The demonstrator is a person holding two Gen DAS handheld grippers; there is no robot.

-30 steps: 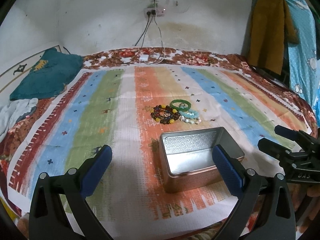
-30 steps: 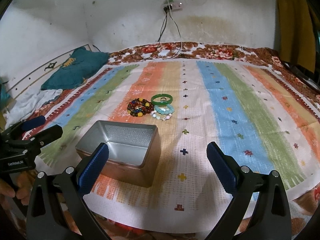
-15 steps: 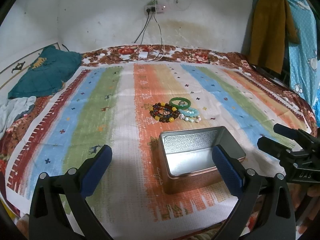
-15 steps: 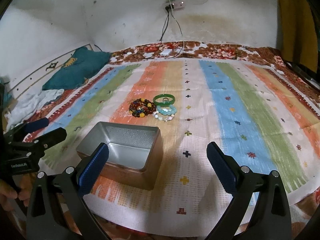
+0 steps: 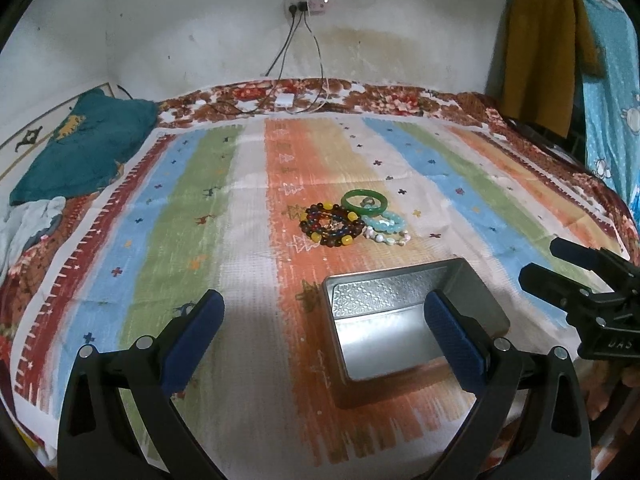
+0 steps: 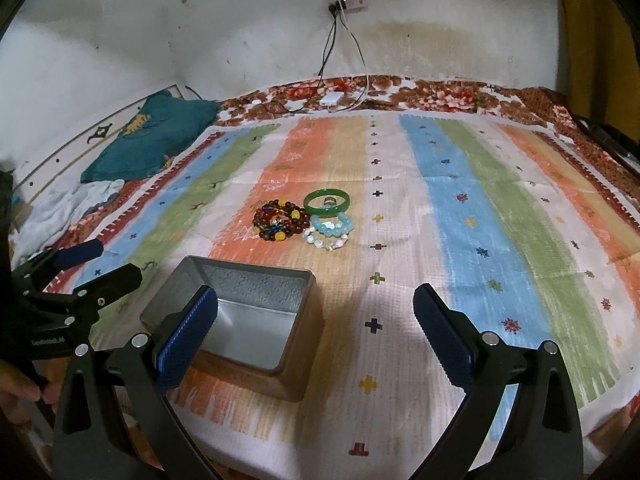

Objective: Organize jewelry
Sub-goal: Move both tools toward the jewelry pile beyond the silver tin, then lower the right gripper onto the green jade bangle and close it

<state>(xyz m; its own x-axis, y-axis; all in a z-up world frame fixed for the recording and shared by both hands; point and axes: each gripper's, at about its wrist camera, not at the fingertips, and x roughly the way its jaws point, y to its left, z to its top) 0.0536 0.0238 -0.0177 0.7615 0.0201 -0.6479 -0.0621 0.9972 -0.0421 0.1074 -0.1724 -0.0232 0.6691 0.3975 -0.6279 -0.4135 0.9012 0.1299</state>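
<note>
An open empty metal tin [image 5: 404,312] [image 6: 256,300] sits on the striped cloth near the front edge. Beyond it lies a small pile of jewelry: a dark multicoloured bead bracelet [image 5: 330,226] [image 6: 280,221], a green bangle [image 5: 364,201] [image 6: 326,201], a light blue bead bracelet [image 5: 385,222] [image 6: 333,225] and a pale shell bracelet [image 5: 386,237] [image 6: 326,242]. My left gripper [image 5: 324,328] is open and empty, hovering at the tin's left side. My right gripper [image 6: 316,320] is open and empty, right of the tin. Each gripper shows in the other's view.
The striped cloth [image 5: 192,216] covers a bed against a white wall. A teal pillow [image 5: 84,144] and white clothes lie at the left. A charger and cables [image 5: 286,100] lie at the far edge. Clothes [image 5: 560,60] hang at the right.
Both grippers have drifted slightly forward and down toward the tin; the view has shifted a little. The tin and jewelry have not moved.
</note>
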